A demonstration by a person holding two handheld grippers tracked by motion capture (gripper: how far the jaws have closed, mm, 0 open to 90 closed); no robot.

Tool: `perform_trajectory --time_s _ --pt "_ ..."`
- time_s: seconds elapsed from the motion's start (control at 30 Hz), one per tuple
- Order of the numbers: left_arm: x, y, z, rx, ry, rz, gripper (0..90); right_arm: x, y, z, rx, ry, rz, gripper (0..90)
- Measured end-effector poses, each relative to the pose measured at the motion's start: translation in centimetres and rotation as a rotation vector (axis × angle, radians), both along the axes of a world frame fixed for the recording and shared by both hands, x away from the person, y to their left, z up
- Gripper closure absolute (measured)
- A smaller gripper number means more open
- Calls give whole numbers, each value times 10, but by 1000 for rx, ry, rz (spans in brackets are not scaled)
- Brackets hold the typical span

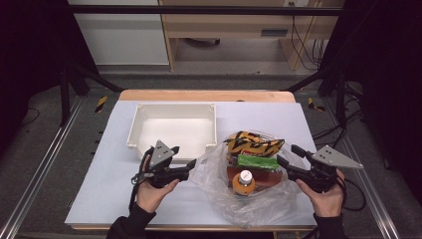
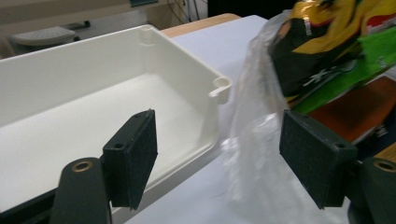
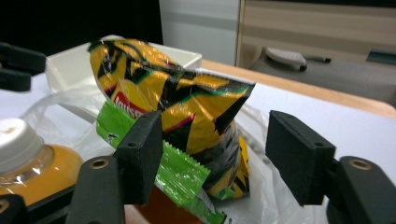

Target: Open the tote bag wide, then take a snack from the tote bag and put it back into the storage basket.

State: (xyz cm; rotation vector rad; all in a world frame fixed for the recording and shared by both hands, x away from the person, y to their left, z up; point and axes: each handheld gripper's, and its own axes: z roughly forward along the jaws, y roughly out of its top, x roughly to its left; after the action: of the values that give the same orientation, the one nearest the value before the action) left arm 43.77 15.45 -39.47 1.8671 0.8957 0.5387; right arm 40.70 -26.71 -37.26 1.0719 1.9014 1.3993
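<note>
A clear plastic bag (image 1: 259,209) lies open on the white table cover, right of centre. In it are a yellow-and-black chips bag (image 1: 254,142), a green packet (image 1: 256,162), a reddish-brown packet under them and an orange bottle (image 1: 243,181) with a white cap. My left gripper (image 1: 184,156) stands open at the bag's left edge; in the left gripper view the thin film (image 2: 254,140) hangs between its jaws (image 2: 217,158), with neither pad pressing it. My right gripper (image 1: 287,154) is open at the bag's right side. Its view faces the chips bag (image 3: 187,98), green packet (image 3: 177,172) and bottle (image 3: 28,158).
An empty white bin (image 1: 174,105) sits behind and left of the bag, its near corner close to my left gripper (image 2: 219,86). The table cover (image 1: 119,199) has bare room at the front left. Metal rails run along both sides of the table.
</note>
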Motion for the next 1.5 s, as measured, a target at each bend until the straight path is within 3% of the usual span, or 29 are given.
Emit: perform_trajectory --time_s 0.07,0.23,0.33,0.53,0.7,1.0,1.2,1.3,1.43,1.5 --pt "1 11 -1 -7 3 27 267 2 2 -5 -9 20 7 370" --pt "1 37 -4 -27 -3 79 254 -1 4 -14 2 15 62 359" --pt "0 48 -8 -35 -5 105 249 -4 7 -19 -3 45 101 355" --pt "4 57 -16 -24 7 134 249 0 12 -28 -32 66 109 340" --pt "6 59 -18 -24 11 142 249 5 17 -37 -85 79 112 361" --pt "7 61 -19 -26 12 150 255 15 25 -55 -149 86 143 566" --pt "7 61 -20 -16 13 157 260 13 16 -54 -155 39 137 746" --pt "8 60 -20 -16 15 157 260 13 15 -53 -155 24 141 724" --pt "9 59 -22 -8 20 154 260 18 19 -53 -148 -3 160 591" --pt "9 58 -22 -6 21 153 261 21 22 -53 -152 -6 165 587"
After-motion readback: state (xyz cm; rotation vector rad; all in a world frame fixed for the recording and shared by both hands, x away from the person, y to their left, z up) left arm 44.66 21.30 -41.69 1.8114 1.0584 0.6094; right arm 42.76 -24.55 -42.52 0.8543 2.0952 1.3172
